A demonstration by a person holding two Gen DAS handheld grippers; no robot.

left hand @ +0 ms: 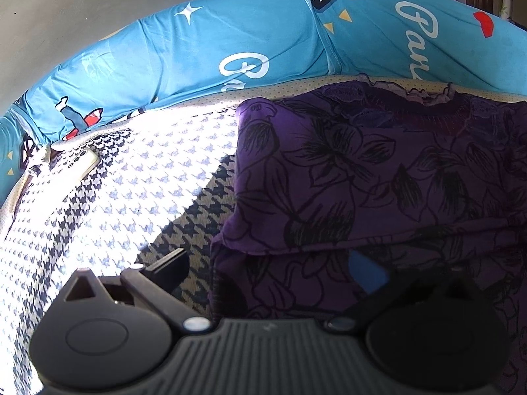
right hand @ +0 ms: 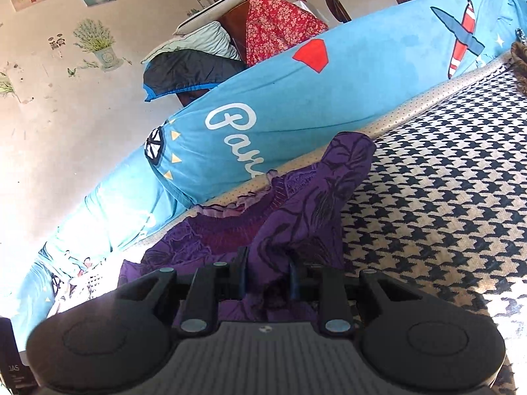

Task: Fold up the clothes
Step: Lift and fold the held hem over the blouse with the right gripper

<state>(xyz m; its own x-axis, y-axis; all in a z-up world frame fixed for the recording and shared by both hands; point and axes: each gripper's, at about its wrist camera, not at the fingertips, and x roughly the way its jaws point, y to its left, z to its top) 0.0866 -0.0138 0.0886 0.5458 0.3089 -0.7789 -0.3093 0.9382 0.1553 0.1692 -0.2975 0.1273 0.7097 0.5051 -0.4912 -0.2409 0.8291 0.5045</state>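
**Purple garment held on the houndstooth cover**

Nearest in the right wrist view, the right gripper (right hand: 267, 273) is seen with its two fingers drawn close together, and a bunch of the purple floral garment (right hand: 306, 204) is pinched between them. From that grip the cloth is carried up and away in a ridge toward the blue cushion.

In the left wrist view, the left gripper (left hand: 276, 263) is seen with its jaws spread wide. One finger (left hand: 168, 263) is shown over the houndstooth cover (left hand: 125, 197); the other is largely hidden in shadow against the purple floral garment (left hand: 378, 171), and whether cloth is touched by it cannot be told. The garment is laid on the cover with one layer folded over another, its frilled pale neckline (left hand: 428, 93) turned toward the cushion.

Further left, a white phone (left hand: 82, 161) is laid on the cover. Behind everything, the long blue printed cushion (left hand: 197, 52) is set along the cover's far edge. Beyond it, a wall with flower stickers (right hand: 98, 42) and piled bedding (right hand: 197, 56) can be made out.
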